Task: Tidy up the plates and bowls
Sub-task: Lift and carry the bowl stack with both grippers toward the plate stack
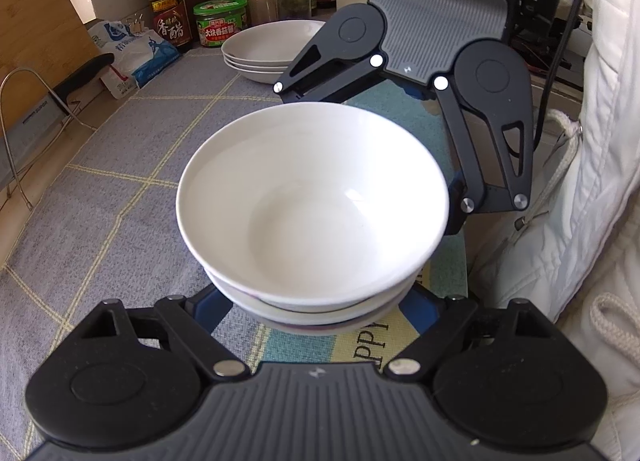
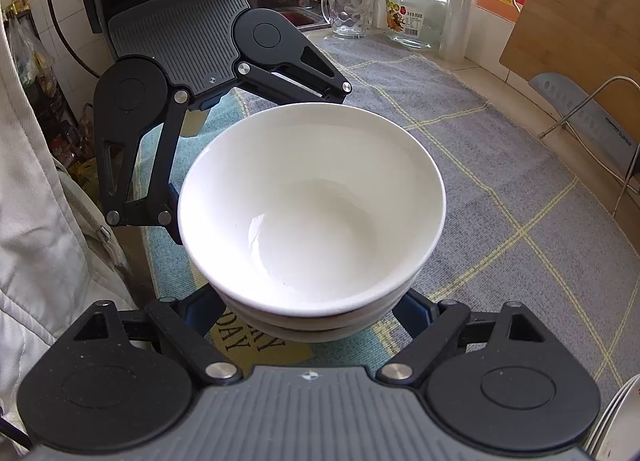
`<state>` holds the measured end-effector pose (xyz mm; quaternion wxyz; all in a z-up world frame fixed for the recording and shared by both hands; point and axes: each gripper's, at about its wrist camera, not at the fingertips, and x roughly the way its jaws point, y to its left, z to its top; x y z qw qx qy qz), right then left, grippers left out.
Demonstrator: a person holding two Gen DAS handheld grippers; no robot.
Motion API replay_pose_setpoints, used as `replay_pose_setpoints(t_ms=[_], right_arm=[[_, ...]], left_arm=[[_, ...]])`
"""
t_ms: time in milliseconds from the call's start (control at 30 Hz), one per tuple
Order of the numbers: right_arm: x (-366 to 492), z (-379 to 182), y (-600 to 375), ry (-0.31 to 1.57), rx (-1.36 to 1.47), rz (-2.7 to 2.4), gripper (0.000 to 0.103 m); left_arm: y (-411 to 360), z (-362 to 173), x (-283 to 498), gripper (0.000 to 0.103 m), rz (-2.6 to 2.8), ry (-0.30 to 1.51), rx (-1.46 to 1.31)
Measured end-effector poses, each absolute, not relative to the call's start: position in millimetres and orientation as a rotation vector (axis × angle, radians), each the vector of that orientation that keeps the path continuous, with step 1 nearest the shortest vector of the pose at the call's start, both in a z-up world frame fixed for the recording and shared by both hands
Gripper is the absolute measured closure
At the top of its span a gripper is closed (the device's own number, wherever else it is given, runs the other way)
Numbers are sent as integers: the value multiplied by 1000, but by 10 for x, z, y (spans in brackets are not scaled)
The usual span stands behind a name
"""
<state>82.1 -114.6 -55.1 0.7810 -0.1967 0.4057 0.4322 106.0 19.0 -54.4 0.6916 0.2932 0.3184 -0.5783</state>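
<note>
A stack of white bowls (image 1: 312, 197) (image 2: 312, 201) stands on the patterned cloth between both grippers, which face each other. My left gripper (image 1: 312, 313) reaches in from the near side, its blue fingers (image 1: 204, 309) tucked under the rims against the lower bowl. My right gripper (image 2: 316, 321) does the same from the opposite side, and one of its fingers (image 1: 456, 217) lies against the stack's flank. Both look shut on the stack, though the fingertips are hidden below the bowls. A pile of three shallow white plates (image 1: 272, 49) rests farther back.
Sauce bottles (image 1: 168, 1) and a green-lidded jar (image 1: 220, 21) line the wall, beside a wooden board (image 1: 40, 41) and a wire rack (image 1: 24, 133). A glass mug (image 2: 348, 9), a glass jar (image 2: 416, 13) and a cleaver in a rack (image 2: 588, 125) stand opposite. A person's white jacket (image 1: 580, 181) borders the counter.
</note>
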Motion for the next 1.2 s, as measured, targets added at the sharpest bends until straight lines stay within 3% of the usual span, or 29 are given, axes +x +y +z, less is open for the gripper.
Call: replay_pose_setpoints(t_ms=[767,1200], right_arm=[[785,-417,-1195,897,-428,896,12],[861,-110,-1930,855,-457,909,12]], left_arm=[[170,-471,1137,15,-1311,700,645],[-546,-270,1129,15,-1274,667,650]])
